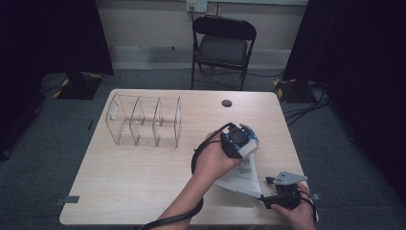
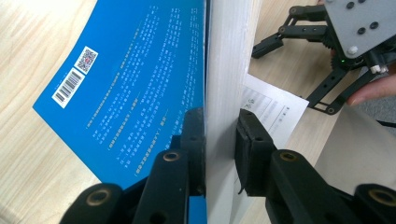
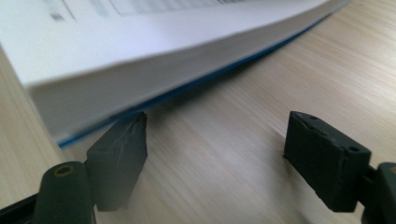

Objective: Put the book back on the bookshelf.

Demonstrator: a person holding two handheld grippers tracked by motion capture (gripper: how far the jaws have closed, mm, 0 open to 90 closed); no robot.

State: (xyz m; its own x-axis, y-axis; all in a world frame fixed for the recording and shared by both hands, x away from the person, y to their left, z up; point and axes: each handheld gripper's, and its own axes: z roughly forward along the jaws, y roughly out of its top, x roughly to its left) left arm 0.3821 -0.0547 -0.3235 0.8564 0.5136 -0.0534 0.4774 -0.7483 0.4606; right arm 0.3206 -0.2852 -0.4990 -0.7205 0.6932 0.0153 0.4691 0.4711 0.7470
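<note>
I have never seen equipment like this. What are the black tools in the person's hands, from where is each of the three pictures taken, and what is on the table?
A person holds a hand-operated gripper in each hand; there is no robot arm. The high view comes from a fixed camera above the table. The other two pictures come from small cameras riding on the grippers, each looking along its own two black jaws.

On the table stand a clear plastic organizer with several compartments and, nearer the person, a thick book with a blue cover.

The left gripper is shut on the book's edge, holding it raised on one side. The right gripper is open, its jaws apart just beside the book's lower corner, holding nothing.

A folding chair stands behind the table.
</note>
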